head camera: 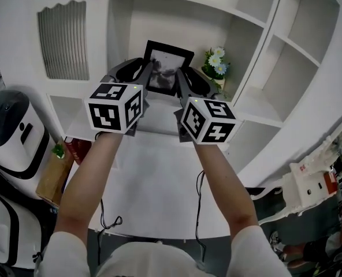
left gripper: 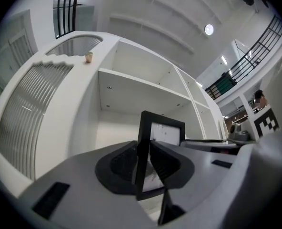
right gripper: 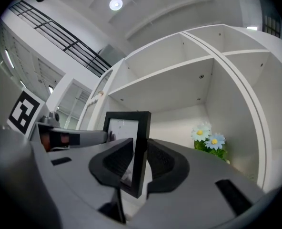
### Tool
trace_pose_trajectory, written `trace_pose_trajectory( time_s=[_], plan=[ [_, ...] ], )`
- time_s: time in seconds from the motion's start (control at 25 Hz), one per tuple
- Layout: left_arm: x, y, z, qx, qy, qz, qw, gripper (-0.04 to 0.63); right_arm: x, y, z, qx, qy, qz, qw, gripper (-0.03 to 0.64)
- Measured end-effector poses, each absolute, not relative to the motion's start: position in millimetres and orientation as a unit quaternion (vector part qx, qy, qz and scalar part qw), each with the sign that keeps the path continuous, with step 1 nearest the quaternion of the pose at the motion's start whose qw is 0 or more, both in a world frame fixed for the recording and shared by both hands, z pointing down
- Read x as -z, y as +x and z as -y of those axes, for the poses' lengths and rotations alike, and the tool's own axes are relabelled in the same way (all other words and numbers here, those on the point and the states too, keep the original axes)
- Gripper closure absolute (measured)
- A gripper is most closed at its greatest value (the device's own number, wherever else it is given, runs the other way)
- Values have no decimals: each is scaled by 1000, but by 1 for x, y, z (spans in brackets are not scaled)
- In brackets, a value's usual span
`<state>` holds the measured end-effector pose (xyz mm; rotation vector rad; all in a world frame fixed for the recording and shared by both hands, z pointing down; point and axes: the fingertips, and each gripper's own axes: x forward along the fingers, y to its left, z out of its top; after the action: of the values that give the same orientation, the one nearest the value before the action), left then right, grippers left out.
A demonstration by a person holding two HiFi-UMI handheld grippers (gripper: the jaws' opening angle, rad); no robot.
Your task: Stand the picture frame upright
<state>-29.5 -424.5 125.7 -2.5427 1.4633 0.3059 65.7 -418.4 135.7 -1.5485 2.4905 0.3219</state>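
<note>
A black picture frame (head camera: 168,67) stands nearly upright in an open bay of the white shelf unit (head camera: 257,111). My left gripper (head camera: 146,74) is shut on its left edge, and my right gripper (head camera: 181,78) is shut on its right edge. In the left gripper view the frame (left gripper: 164,131) shows edge-on, its border pinched at the left gripper (left gripper: 144,157). In the right gripper view the frame (right gripper: 124,137) has its right border between the dark pads of the right gripper (right gripper: 140,162). The frame's foot is hidden.
A small pot of white and blue flowers (head camera: 217,62) (right gripper: 208,136) stands just right of the frame in the same bay. A ribbed cabinet door (head camera: 62,38) is at the left. Below are a white table (head camera: 153,183), a red book (head camera: 76,149) and a white machine (head camera: 12,126).
</note>
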Motion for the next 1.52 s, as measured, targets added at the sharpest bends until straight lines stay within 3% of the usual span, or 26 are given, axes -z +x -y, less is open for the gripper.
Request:
trace_pose_trajectory(
  time_s=[1.52],
  plan=[
    [-153,-31,577,-33,-844,-535,-20,508,-151,59,562,-35,-576,-817,1,511]
  ],
)
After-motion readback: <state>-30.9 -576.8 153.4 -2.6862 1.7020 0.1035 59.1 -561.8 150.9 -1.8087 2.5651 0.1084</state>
